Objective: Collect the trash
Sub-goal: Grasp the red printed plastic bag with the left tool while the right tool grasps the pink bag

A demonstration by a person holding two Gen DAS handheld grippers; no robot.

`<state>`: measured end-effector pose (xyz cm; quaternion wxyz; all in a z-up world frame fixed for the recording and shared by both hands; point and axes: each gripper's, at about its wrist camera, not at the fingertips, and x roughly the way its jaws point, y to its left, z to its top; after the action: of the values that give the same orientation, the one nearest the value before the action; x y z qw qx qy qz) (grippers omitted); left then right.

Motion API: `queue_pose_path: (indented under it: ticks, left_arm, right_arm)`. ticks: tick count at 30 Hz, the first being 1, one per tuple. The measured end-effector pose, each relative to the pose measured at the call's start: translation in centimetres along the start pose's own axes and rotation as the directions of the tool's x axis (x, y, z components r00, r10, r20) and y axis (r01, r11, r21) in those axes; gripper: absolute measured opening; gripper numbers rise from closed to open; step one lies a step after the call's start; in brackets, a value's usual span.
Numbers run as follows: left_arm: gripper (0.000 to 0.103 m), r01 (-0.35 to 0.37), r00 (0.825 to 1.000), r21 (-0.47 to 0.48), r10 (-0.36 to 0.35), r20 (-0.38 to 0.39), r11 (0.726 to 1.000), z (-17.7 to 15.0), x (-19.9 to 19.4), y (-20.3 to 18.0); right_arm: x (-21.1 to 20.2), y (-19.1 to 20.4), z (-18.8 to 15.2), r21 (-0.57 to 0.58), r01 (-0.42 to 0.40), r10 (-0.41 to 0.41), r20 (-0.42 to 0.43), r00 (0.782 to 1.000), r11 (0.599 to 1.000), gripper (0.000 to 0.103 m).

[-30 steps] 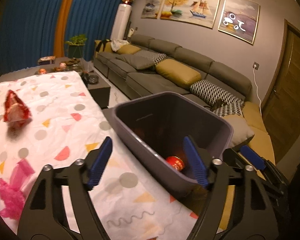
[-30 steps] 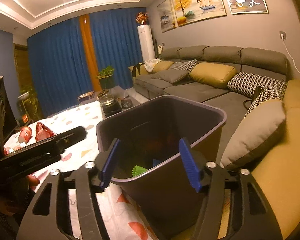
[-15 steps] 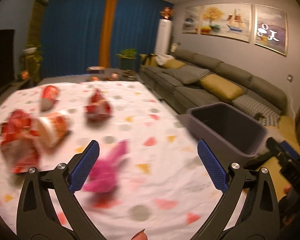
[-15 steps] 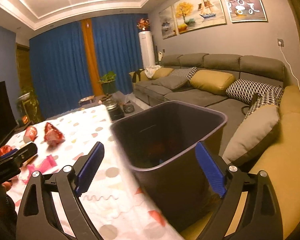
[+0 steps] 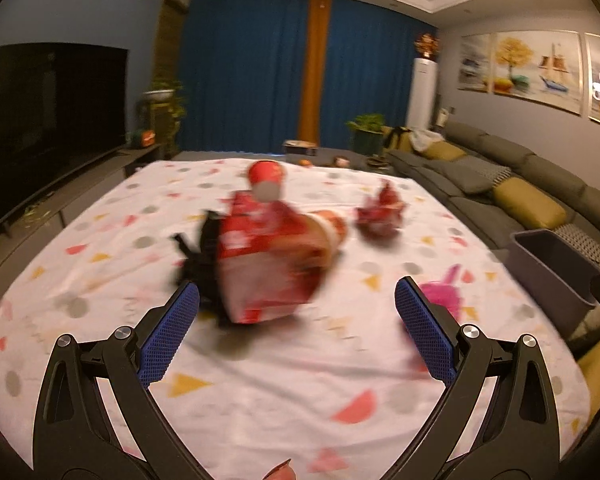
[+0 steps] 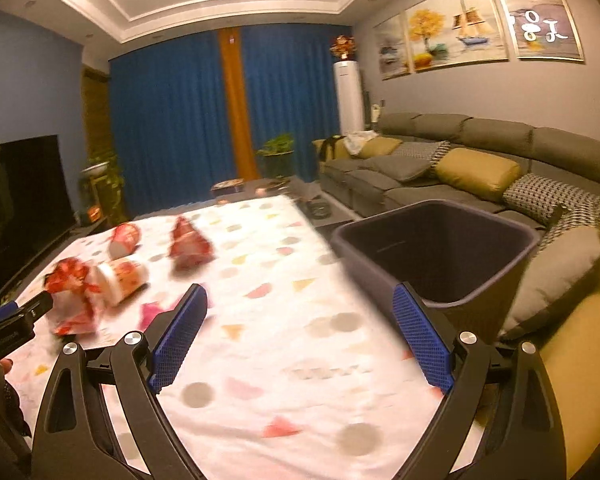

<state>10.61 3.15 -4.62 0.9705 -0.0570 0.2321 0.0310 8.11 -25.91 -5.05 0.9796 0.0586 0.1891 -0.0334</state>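
Observation:
My left gripper (image 5: 296,328) is open and empty above the table, just short of a blurred red-and-white snack bag (image 5: 268,264). A paper cup (image 5: 328,228) lies on its side behind the bag, a black scrap (image 5: 198,256) sits at the bag's left. A red can (image 5: 266,178), a crumpled red wrapper (image 5: 380,210) and a pink wrapper (image 5: 442,292) lie farther off. The grey trash bin (image 6: 436,252) stands off the table's right edge. My right gripper (image 6: 300,340) is open and empty over the table, left of the bin. The snack bag (image 6: 74,300) is at far left in the right wrist view.
The table carries a white cloth with coloured shapes (image 5: 284,380). A grey sofa with yellow cushions (image 6: 476,168) runs along the right wall behind the bin. A TV (image 5: 40,108) stands at left. Blue curtains and a plant are at the back.
My left gripper has swung left from the bin toward the snack bag and cup, which now fill the middle of its view. My right gripper has drifted left, away from the bin and over the table.

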Motion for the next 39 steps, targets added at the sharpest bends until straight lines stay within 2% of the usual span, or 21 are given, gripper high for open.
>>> queue_pose_path:
  ticks: [6,10,12,14,17,24,29,34,36,39]
  left_arm:
    - [0.097,-0.037,0.999,-0.019,0.038,0.021,0.999,-0.2,-1.3,3.6]
    - [0.097,-0.028,0.999,-0.042,0.029,0.017,0.999,-0.2,-1.2,5.0]
    - [0.093,-0.006,1.0,-0.054,0.006,0.007,0.999,-0.2,-0.8,5.4]
    - [0.088,0.024,1.0,-0.06,-0.025,-0.012,0.998,-0.2,-0.3,5.5]
    - [0.074,0.061,0.996,-0.073,-0.066,-0.06,0.995,0.0,1.3,5.6]
    - [0.053,0.08,0.989,-0.075,-0.089,-0.119,0.994,0.1,4.4,5.3]
    - [0.03,0.106,0.98,-0.088,-0.119,-0.159,0.991,0.1,6.1,4.9]
    - [0.012,0.114,0.973,-0.102,-0.132,-0.189,0.988,0.0,7.1,4.8]
    - [0.009,0.115,0.973,-0.103,-0.133,-0.19,0.988,0.1,7.2,4.8]
    - [0.005,0.124,0.973,-0.106,-0.142,-0.183,0.987,0.2,7.1,4.7]
  right_arm:
    - [0.7,4.3,-0.3,-0.05,-0.06,0.059,-0.023,0.998,0.997,0.091]
    - [1.0,6.4,-0.2,-0.073,-0.077,0.075,-0.03,0.997,0.994,0.091]
    - [1.1,7.2,-0.5,-0.082,-0.084,0.082,-0.034,0.996,0.993,0.091]
    - [1.3,7.8,-0.7,-0.091,-0.088,0.085,-0.039,0.996,0.992,0.091]
    - [1.9,8.6,-1.0,-0.097,-0.097,0.092,-0.051,0.994,0.991,0.091]
    - [4.0,9.9,-1.3,-0.113,-0.107,0.097,-0.088,0.991,0.988,0.09]
    - [5.8,10.5,-1.3,-0.114,-0.122,0.108,-0.124,0.986,0.986,0.09]
    - [8.4,11.1,-1.8,-0.119,-0.134,0.11,-0.19,0.976,0.984,0.08]
    - [9.1,11.3,-2.0,-0.122,-0.145,0.116,-0.218,0.969,0.982,0.075]
    - [9.7,11.6,-2.0,-0.128,-0.158,0.124,-0.24,0.963,0.979,0.073]
